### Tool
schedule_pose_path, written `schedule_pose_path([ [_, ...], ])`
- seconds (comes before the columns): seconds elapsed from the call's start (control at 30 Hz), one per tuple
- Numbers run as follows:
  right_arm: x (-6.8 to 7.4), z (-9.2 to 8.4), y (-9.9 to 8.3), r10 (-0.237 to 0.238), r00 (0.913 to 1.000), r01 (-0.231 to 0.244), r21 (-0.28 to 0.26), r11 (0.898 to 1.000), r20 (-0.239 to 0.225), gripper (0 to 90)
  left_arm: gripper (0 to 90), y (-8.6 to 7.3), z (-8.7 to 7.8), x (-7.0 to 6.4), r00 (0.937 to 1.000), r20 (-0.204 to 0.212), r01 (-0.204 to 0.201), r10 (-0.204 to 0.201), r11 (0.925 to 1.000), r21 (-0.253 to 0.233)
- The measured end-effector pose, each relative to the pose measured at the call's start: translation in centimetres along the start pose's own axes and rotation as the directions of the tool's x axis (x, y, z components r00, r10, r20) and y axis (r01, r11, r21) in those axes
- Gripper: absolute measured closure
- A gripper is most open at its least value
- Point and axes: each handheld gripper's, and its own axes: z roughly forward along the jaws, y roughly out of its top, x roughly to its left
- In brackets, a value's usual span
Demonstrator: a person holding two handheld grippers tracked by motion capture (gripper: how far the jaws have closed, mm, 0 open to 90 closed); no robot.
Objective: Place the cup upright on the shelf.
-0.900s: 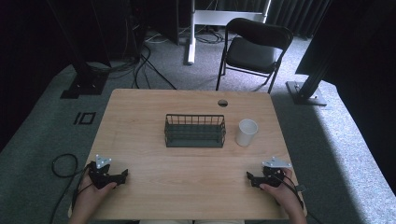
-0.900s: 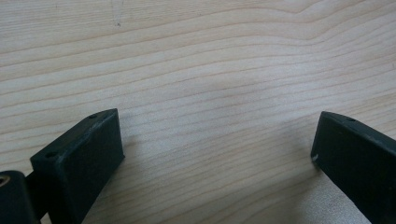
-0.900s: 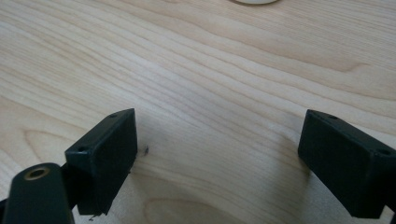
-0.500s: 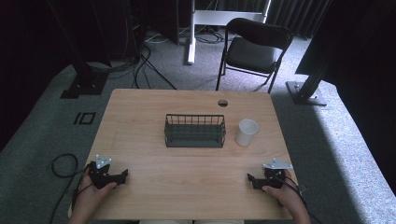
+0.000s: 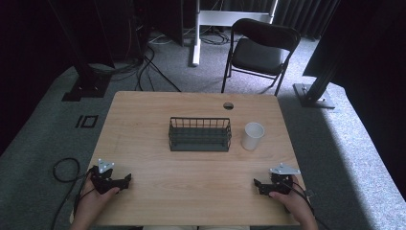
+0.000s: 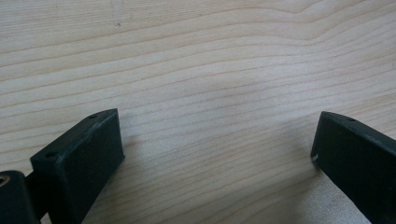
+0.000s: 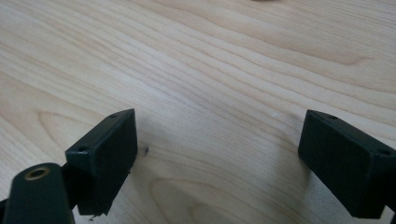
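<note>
A wooden table (image 5: 191, 191) has a dark wire basket (image 5: 199, 134) in the middle, and a white paper cup (image 5: 252, 136) stands just beside it on the right, not touching. Both sit well away from the two claws, which are down at the near edge — one at each corner.

The left gripper (image 5: 125, 179) rests on the table in the person's left hand (image 5: 95, 201). In the left gripper view its two black jaws stand wide apart, with bare wood between them and nothing held.

The right gripper (image 5: 256, 183) rests on the table in the right hand (image 5: 293, 201). Its jaws are spread wide too in the right gripper view, and hold nothing.

Compared with the picture from a moment ago, very little is different. The basket and cup are in the same spots, and both grippers stay at their corners — the right one looks a tiny bit closer to the near edge.

Behind the table stands a black folding chair (image 5: 261, 48) on the grey carpet.
</note>
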Motion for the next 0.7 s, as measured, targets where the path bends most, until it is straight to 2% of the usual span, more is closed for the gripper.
schedule_pose_path([
  [0.1,0.0,0.0,0.0,0.012,0.9999,-0.012,-0.004,1.0,0.007,11.7,2.6,0.0,0.0,0.0,1.0,0.0,0.0,0.0,1.0,0.0],
  [0.2,-0.3,0.2,0.2,0.03,0.9986,-0.029,-0.015,0.999,0.044,11.9,2.6,0.0,0.0,0.0,1.0,0.0,0.0,0.0,1.0,0.0],
  [0.3,-0.5,0.2,0.4,0.037,0.9976,-0.036,-0.018,0.999,0.057,11.9,2.6,0.0,0.0,0.0,1.0,0.0,0.0,0.0,1.0,0.0],
  [0.53,-0.7,0.1,1.6,0.044,0.9961,-0.04,-0.047,0.998,0.077,11.9,2.6,0.0,0.0,0.0,1.0,0.0,0.0,0.0,1.0,0.0],
  [0.7,-0.8,0.6,2.4,0.054,0.9957,-0.05,-0.058,0.997,0.075,11.9,2.6,0.0,0.0,0.0,1.0,0.0,0.0,0.0,1.0,0.0],
])
